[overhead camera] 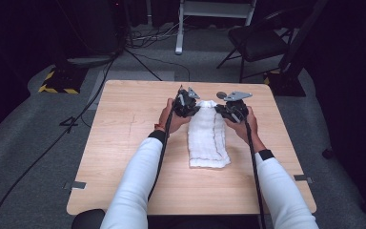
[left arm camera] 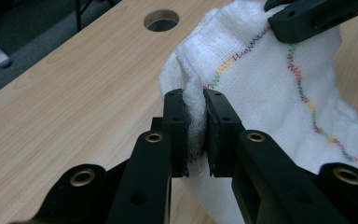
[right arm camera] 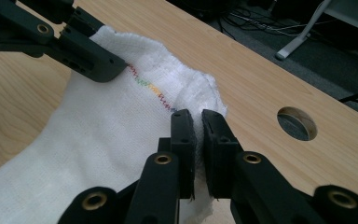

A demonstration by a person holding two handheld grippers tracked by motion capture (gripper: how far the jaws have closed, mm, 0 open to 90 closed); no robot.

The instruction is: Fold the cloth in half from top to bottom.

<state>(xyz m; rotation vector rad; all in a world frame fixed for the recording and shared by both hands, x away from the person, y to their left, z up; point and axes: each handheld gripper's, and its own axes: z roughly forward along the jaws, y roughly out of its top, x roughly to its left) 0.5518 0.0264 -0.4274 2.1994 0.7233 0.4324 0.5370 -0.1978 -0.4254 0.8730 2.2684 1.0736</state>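
A white cloth (overhead camera: 207,136) with a rainbow-coloured stitched seam lies lengthwise on the wooden table (overhead camera: 124,143), its far end lifted. My left gripper (overhead camera: 187,103) is shut on the far left corner of the cloth (left arm camera: 261,79); the fabric is pinched between its pads (left arm camera: 176,126). My right gripper (overhead camera: 232,110) is shut on the far right corner of the cloth (right arm camera: 98,135). In the left gripper view my left gripper (left arm camera: 196,130) has the other gripper's jaw at the top right. In the right gripper view my right gripper (right arm camera: 198,140) faces the left one at the top left.
A round cable hole (right arm camera: 297,123) is in the table just beyond the cloth. A black chair (overhead camera: 262,40), a white stand (overhead camera: 209,14) and cables lie on the grey floor behind the table. Bare table wood lies on both sides of the cloth.
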